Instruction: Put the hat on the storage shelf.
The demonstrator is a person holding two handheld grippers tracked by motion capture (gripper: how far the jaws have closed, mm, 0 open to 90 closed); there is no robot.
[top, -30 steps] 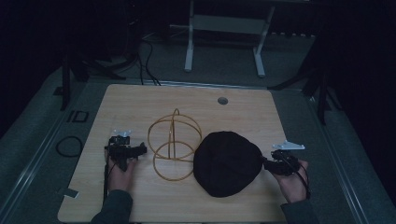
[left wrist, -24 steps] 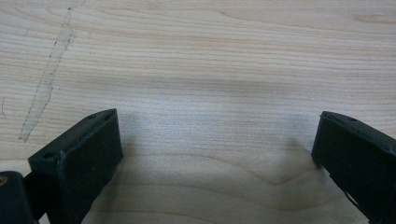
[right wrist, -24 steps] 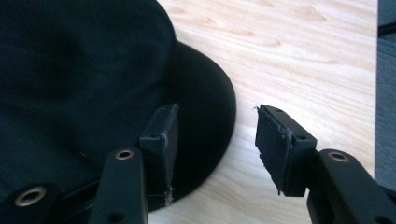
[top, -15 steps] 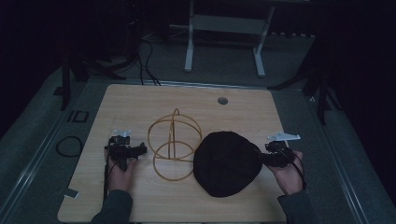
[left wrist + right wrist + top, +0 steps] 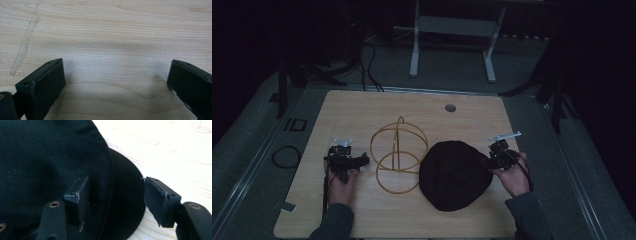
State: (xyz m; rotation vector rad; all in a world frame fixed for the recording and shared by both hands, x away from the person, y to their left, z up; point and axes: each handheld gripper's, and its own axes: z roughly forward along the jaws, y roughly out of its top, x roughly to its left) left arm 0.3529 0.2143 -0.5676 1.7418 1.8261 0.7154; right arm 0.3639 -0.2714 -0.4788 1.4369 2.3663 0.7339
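- High view is dim; wire frame (image 5: 398, 155) detail hard to read.
- Right gripper (image 5: 113, 195) released, straddling black cap (image 5: 50, 162) brim.
- Left gripper (image 5: 115, 80) released over table (image 5: 112, 30).

High view dim; gripper views bright, sharp.

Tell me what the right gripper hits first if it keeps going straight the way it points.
The black cap. The right gripper is open, its jaws straddling the cap's brim, one jaw over the crown, the other over the table. Going on, it would likely meet the brim edge first; depth is unclear.
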